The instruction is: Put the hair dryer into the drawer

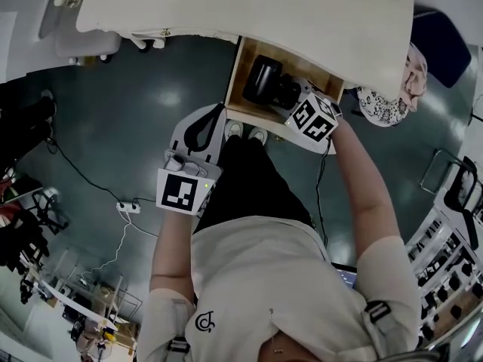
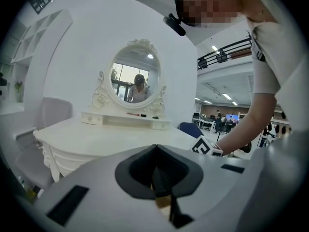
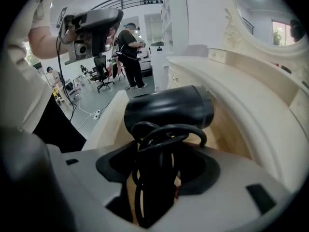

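Note:
The black hair dryer (image 1: 266, 81) lies low inside the open wooden drawer (image 1: 240, 65) under the white dressing table (image 1: 226, 6). My right gripper (image 1: 290, 98) reaches down into the drawer, shut on the dryer's handle. In the right gripper view the dryer's barrel (image 3: 169, 108) lies crosswise just beyond the jaws, and its coiled black cord (image 3: 161, 139) fills the gap of the right gripper (image 3: 157, 158). My left gripper (image 1: 219, 111) hangs over the floor left of the drawer, jaws together and holding nothing. In its own view the left gripper (image 2: 155, 149) faces the table top (image 2: 96, 139).
An oval mirror (image 2: 135, 81) stands on the dressing table. The person's shoes (image 1: 245, 132) are right in front of the drawer. A power strip with a cable (image 1: 127, 207) lies on the floor at left. A blue chair (image 1: 441, 40) and a patterned cloth (image 1: 389, 104) are at right.

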{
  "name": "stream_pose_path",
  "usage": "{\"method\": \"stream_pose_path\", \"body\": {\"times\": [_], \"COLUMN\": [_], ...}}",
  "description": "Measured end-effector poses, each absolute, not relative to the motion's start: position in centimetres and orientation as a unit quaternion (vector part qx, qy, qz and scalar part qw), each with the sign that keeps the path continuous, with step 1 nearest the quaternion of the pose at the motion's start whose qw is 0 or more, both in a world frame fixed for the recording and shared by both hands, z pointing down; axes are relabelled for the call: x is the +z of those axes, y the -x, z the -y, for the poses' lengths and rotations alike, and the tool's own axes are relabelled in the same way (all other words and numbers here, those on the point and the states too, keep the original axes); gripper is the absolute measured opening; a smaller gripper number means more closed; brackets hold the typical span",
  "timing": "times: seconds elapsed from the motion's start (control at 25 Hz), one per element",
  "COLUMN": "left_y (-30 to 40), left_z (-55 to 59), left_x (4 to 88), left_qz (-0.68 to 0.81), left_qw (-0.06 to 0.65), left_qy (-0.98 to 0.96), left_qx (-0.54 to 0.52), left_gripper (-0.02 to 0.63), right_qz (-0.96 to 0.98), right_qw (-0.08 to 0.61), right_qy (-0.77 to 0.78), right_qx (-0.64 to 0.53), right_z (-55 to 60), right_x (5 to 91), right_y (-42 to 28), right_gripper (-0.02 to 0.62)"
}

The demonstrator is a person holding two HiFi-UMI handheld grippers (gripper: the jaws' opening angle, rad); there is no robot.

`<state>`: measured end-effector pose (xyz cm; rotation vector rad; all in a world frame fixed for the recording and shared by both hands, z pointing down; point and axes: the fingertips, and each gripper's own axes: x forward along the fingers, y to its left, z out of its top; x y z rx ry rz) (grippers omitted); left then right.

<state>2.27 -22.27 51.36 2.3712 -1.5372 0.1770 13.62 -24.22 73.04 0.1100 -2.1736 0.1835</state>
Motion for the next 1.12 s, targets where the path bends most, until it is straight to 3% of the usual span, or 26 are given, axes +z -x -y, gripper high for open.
{"method": "stream_pose_path", "body": {"times": [0.4, 0.88, 1.04, 1.12], "left_y": [-1.9, -2.5, -3.0, -3.2], "left_z": [21.8, 20.7, 21.0, 21.2], "left_x": [53.2, 52.9, 51.6, 50.7], "left_qz": [0.533, 0.519, 0.505, 0.501], "left_qw": [0.171, 0.175, 0.159, 0.149], "left_qy": [-0.826, -0.833, -0.845, -0.849], "left_qx": [0.071, 0.079, 0.076, 0.073], "left_gripper": [0.014, 0.014, 0.014, 0.014], "right_qz": [0.857, 0.849, 0.868, 0.883], "right_qw": [0.509, 0.506, 0.458, 0.411], "right_qy": [-0.013, -0.098, -0.152, -0.196], "right_qx": [0.080, 0.114, 0.120, 0.117], "right_z": [23.4, 24.6, 25.4, 25.9], "right_x": [77.5, 76.7, 72.4, 69.0], "right_y": [-13.3, -14.0, -13.7, -13.4], "right_gripper": [0.261, 0.299, 0.251, 0.172]}}
